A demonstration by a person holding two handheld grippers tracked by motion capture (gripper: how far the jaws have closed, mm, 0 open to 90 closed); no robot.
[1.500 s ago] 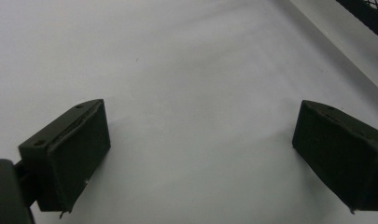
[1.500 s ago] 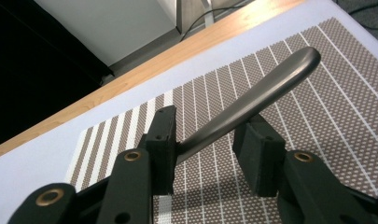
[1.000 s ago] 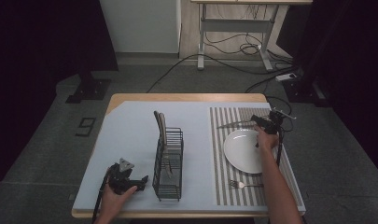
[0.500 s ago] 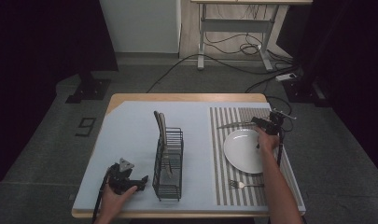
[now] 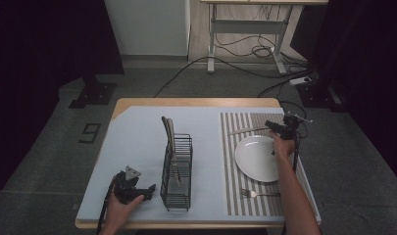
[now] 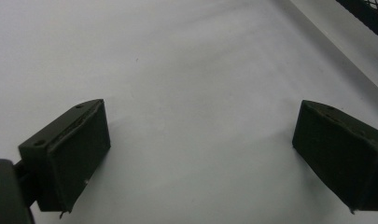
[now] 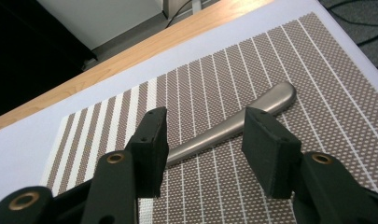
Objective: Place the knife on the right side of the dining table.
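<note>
My right gripper (image 7: pixel 203 140) (image 5: pixel 273 126) is open above the striped placemat (image 5: pixel 233 171), its jaws standing either side of a metal utensil handle (image 7: pixel 233 123) (image 5: pixel 245 130) that lies flat on the mat; whether the pads touch it I cannot tell. A white plate (image 5: pixel 257 157) sits just in front of it, and a fork (image 5: pixel 260 194) lies near the mat's front edge. My left gripper (image 5: pixel 137 192) (image 6: pixel 200 154) rests open on the pale blue table cover (image 5: pixel 132 142), with nothing between its jaws.
A black wire rack (image 5: pixel 177 169) stands mid-table holding upright utensils (image 5: pixel 167 132), close to the right of my left gripper; its mesh corner (image 6: pixel 364 9) shows in the left gripper view. The table's wooden far edge (image 7: pixel 130 51) lies beyond the mat.
The right gripper has shifted slightly toward the utensil handle at the back of the mat. The left gripper has stayed in place.
</note>
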